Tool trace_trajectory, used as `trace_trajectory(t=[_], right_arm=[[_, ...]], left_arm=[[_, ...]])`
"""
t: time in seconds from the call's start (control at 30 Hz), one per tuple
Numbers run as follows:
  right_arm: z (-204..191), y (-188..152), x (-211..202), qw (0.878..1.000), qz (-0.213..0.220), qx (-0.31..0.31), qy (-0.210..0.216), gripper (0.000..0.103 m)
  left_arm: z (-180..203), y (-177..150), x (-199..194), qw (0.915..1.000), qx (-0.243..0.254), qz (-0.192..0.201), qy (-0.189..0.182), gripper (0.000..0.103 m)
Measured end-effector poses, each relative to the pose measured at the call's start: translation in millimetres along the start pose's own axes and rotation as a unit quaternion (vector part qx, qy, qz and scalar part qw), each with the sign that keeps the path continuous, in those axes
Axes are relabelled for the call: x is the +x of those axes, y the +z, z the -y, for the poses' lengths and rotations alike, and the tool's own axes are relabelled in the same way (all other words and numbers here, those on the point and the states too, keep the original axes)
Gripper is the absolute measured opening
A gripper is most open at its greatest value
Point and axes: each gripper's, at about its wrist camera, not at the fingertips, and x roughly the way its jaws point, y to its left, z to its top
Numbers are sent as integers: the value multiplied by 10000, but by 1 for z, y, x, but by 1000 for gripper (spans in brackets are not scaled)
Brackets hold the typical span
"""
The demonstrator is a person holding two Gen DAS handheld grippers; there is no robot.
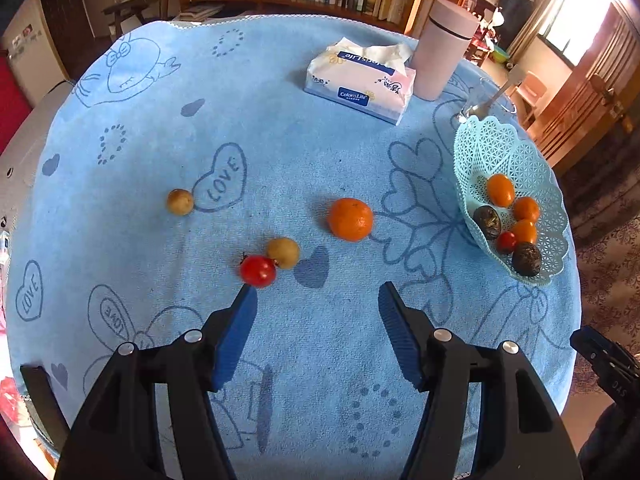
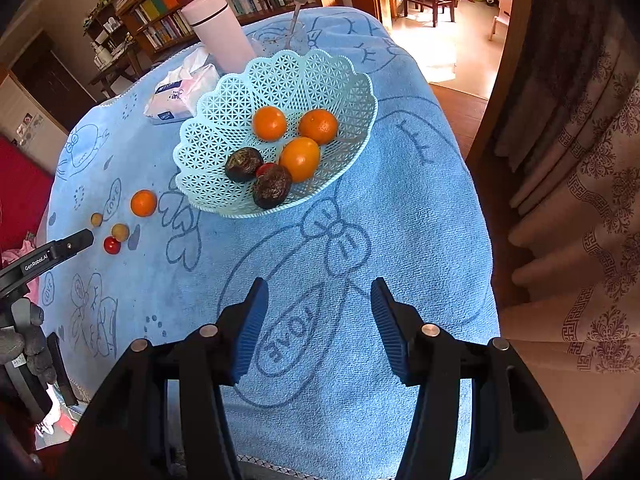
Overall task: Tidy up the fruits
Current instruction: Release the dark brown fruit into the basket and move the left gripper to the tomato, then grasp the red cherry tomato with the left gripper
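Six fruits sit in my basket [image 2: 224,92]; four remain on the towel [image 1: 280,140] (both grippers [image 1: 318,294] [image 2: 320,290] agape, empty).

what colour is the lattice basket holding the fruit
Pale mint green, an openwork lattice basket with a scalloped rim; it shows best in the right wrist view.

Bare blue cloth [image 1: 320,340] lies open up to the cherry tomato [image 1: 258,271] and the brown fruit [image 1: 283,253] touching it.
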Motion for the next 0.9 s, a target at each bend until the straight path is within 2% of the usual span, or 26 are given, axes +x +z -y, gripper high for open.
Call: trace_trajectory(t=[0.3, 0.5, 0.9], right_arm=[[-28, -5, 8, 9996, -112, -243, 132, 55], [-32, -13, 9, 9995, -173, -264, 63, 55], [-13, -31, -1, 9992, -247, -3, -314, 55]], left_arm=[[-36, -13, 1, 9995, -244, -77, 195, 63], [-39, -12, 19, 9997, -71, -96, 191, 63], [-44, 2, 74, 9990, 230, -319, 224, 46]])
